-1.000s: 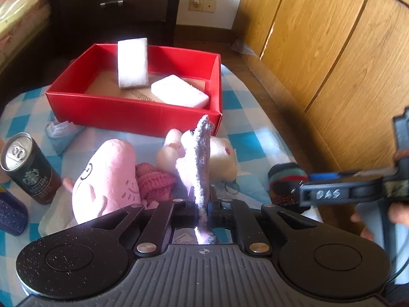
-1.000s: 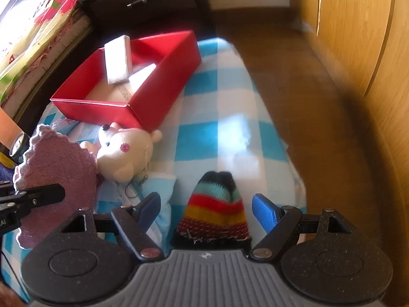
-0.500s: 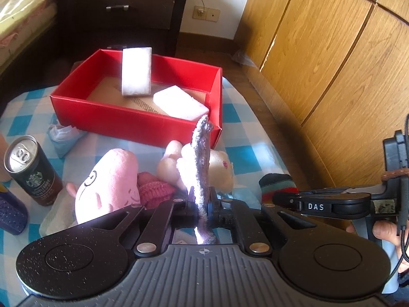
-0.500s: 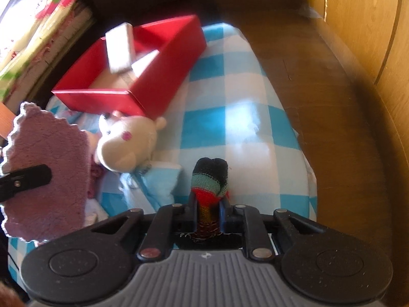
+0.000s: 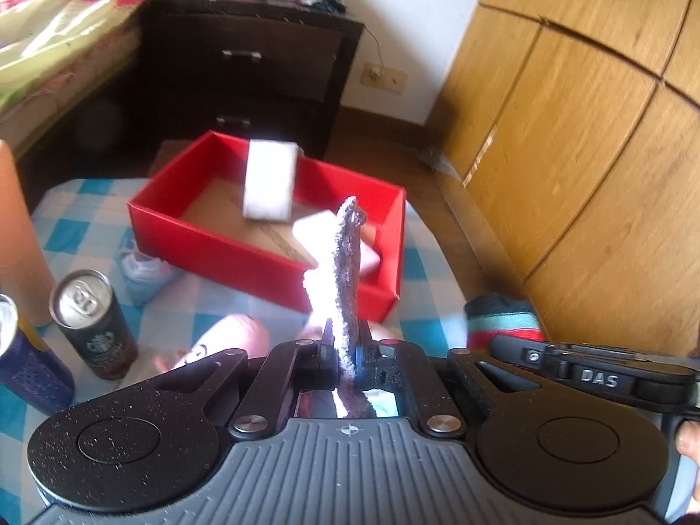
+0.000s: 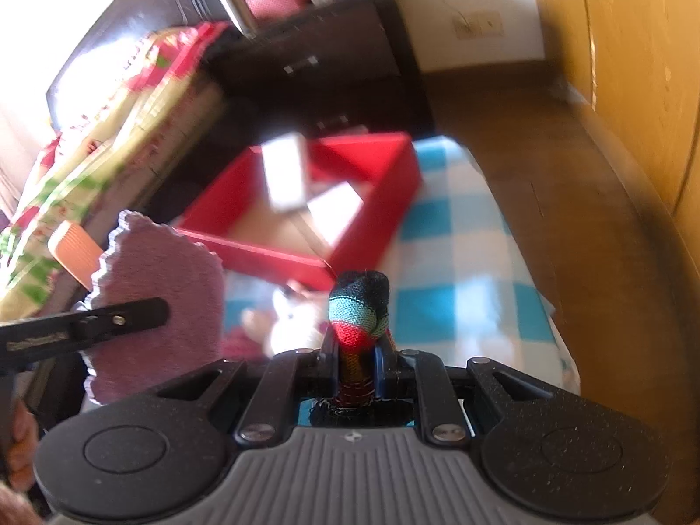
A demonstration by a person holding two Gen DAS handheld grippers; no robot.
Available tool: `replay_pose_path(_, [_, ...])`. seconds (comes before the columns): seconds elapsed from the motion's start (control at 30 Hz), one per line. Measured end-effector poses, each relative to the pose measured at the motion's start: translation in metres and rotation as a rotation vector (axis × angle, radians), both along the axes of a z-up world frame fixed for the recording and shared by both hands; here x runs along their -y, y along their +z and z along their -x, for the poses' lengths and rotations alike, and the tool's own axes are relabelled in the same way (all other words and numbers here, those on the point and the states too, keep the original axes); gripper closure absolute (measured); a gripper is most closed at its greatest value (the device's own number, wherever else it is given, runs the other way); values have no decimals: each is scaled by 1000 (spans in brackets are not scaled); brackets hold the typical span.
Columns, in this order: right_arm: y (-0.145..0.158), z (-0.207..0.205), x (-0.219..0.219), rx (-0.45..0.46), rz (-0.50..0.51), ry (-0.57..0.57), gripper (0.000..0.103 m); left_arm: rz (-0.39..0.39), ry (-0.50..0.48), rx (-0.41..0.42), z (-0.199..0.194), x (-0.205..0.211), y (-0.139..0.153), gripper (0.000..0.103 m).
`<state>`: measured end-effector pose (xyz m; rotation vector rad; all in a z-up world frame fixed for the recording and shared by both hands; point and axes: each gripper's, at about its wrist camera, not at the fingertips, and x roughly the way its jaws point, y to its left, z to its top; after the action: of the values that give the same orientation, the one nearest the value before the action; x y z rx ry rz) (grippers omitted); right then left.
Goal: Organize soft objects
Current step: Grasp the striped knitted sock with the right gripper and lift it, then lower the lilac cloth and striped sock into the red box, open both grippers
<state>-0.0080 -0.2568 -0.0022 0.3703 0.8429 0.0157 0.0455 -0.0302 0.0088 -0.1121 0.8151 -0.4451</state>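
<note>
My left gripper [image 5: 348, 352] is shut on a purple knitted cloth [image 5: 345, 280], held edge-on above the table; the cloth also shows in the right wrist view [image 6: 166, 306]. My right gripper [image 6: 356, 354] is shut on a striped knitted hat [image 6: 358, 310], also lifted; the hat shows in the left wrist view [image 5: 503, 319]. A red box [image 5: 262, 258] holds two white sponges [image 5: 267, 183] ahead of both grippers. A pink plush [image 5: 227, 341] and a white plush bear [image 6: 293, 328] lie on the checked cloth below.
A dark coffee can [image 5: 94, 323] and a blue can [image 5: 26, 363] stand at the left. A light blue cloth [image 5: 144, 273] lies by the box. A dark dresser [image 5: 245, 70] stands behind, wooden wardrobe doors [image 5: 590, 131] at the right, a bed [image 6: 87, 153] at the left.
The right gripper closed on the striped hat and lifted it. Both grippers rose and moved toward the red box, each keeping its item.
</note>
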Motion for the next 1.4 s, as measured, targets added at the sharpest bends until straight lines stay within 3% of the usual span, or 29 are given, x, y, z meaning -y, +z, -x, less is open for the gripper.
replay_pose_path(0.37, [51, -6, -26, 189, 5, 25, 103, 73, 44, 59, -9, -13, 29, 101])
replay_pose_path(0.57, [70, -23, -35, 243, 32, 23, 103, 125, 84, 120, -25, -18, 52, 101])
replay_pose_path(0.7, [81, -36, -37, 297, 42, 21, 103, 119, 108, 171, -35, -20, 62, 101])
replay_pose_path(1.07, [105, -61, -29, 380, 79, -10, 103, 151, 178, 208, -66, -27, 75, 100])
replay_pose_path(1.4, [106, -88, -33, 400, 115, -20, 103, 156, 196, 242, -88, -18, 79, 100])
